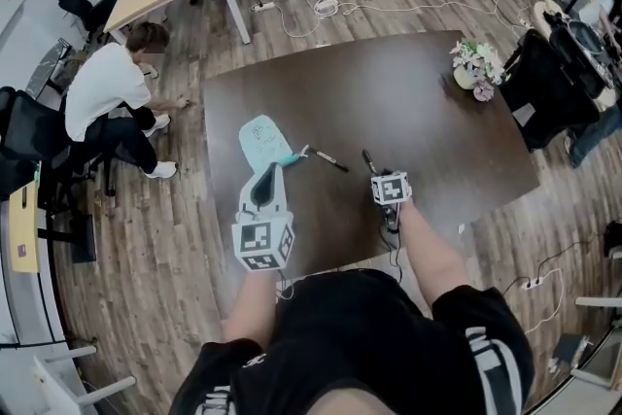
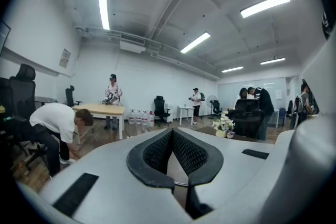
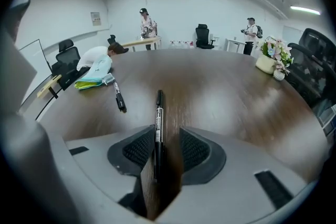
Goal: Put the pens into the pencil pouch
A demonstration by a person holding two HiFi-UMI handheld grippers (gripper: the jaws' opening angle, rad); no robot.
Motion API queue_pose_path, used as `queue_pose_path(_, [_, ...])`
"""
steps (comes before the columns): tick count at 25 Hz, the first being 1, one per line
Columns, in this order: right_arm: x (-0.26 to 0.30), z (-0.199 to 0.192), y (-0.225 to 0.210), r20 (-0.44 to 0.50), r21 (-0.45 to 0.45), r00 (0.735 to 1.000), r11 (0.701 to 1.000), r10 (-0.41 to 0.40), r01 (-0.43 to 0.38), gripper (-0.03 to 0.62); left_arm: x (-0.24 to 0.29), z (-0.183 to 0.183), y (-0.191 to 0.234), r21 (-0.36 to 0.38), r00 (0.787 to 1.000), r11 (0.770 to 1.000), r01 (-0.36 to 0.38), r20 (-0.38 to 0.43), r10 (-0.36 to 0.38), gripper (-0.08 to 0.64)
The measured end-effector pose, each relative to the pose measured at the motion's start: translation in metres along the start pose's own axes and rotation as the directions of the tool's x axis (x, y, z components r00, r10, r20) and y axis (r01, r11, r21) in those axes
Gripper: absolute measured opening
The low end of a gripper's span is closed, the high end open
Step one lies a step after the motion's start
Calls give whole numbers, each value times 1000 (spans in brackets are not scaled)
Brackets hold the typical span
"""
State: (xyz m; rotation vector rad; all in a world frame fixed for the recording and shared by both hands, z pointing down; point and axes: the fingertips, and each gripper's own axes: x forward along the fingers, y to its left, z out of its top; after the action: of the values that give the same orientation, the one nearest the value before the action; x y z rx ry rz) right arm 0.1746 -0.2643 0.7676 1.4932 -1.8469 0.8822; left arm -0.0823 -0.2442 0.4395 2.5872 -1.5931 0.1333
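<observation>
A black pen (image 3: 158,113) sat inside the right tool (image 3: 167,136)
Its jaws stood slightly apart around the pen, which lay on the tabletop (image 1: 408,102); the left tool (image 2: 172,134) was clenched empty near the pale blue pouch (image 1: 262,143), a second pen (image 1: 326,157) beside that.

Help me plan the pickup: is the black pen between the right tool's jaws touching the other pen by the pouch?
Apart. The right gripper view shows bare tabletop between the black pen and the other pen.

No legible text, pen (image 3: 157,128) print unreadable
</observation>
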Motion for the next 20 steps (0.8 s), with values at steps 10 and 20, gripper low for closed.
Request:
queue_pose_path(10, [5,-2,29,-43,46,995,995,91,-89,44,5,3,2,7,1000,1000,1,4,-1,2])
queue_pose_path(20, [-44,49,4,216,-9,974,997,-67,70,43,-2,1,-5,7,1000,1000,-4,9,4,2])
